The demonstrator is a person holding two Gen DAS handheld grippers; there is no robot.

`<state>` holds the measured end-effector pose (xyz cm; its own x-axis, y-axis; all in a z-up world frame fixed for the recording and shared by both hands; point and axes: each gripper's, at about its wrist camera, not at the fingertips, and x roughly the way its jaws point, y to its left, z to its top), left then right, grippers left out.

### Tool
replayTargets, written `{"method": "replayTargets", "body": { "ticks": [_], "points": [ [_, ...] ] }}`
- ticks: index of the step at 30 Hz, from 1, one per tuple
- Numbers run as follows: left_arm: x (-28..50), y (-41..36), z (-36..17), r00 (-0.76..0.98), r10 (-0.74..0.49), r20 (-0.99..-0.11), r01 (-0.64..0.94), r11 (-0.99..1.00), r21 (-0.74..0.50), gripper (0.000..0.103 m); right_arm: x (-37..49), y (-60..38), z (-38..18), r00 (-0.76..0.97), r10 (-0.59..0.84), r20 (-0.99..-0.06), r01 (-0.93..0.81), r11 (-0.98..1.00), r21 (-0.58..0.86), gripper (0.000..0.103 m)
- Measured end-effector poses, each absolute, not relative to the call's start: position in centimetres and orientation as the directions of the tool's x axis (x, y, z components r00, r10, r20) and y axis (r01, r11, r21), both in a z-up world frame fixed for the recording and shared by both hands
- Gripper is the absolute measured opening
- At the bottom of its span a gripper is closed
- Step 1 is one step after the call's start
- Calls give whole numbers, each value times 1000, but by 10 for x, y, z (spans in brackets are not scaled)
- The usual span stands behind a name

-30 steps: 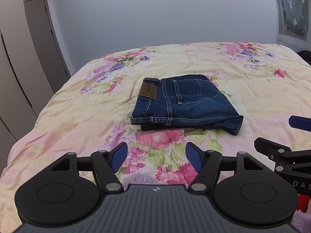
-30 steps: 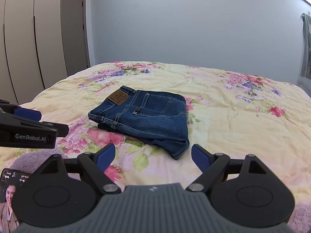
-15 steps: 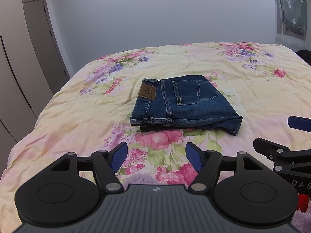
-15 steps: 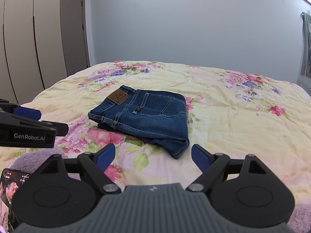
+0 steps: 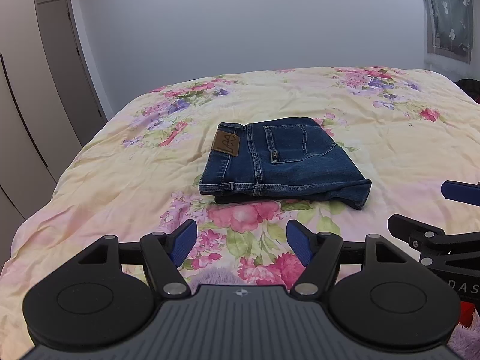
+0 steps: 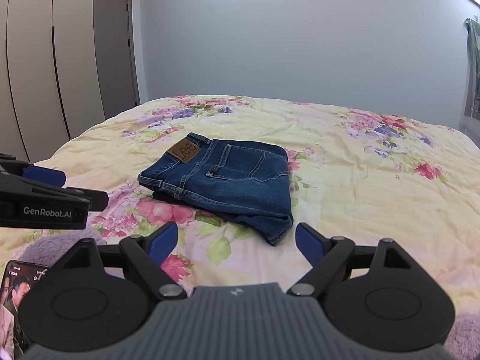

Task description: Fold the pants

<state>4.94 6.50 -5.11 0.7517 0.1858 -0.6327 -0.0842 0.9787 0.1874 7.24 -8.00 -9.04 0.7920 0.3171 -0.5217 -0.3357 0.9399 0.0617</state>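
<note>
Blue denim pants (image 5: 282, 162) lie folded into a compact rectangle on the floral bedspread (image 5: 120, 180), back pocket and brown leather label facing up. They also show in the right wrist view (image 6: 228, 180). My left gripper (image 5: 241, 244) is open and empty, held back from the pants near the bed's front edge. My right gripper (image 6: 237, 244) is open and empty, also short of the pants. Each gripper shows at the edge of the other's view: the right one (image 5: 450, 222), the left one (image 6: 45, 198).
A phone with a lit screen (image 6: 18, 294) lies on a purple fuzzy fabric (image 6: 45, 249) at the bed's near edge. Wardrobe doors (image 6: 36, 75) and a room door (image 6: 115, 51) stand left. A curtain (image 5: 450, 15) hangs at far right.
Both grippers have shifted only slightly; the pants sit a touch differently in each view. The phone screen picture has changed. The pants have not moved.
</note>
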Motion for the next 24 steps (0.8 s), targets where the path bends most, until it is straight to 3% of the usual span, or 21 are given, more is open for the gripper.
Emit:
{"method": "replayTargets", "body": {
  "ticks": [24],
  "points": [
    [44,62,-51,766,179,-617,-84,980,181,80,71,-81,-92,786,326,-525,-335,939,81,82]
  ]
}}
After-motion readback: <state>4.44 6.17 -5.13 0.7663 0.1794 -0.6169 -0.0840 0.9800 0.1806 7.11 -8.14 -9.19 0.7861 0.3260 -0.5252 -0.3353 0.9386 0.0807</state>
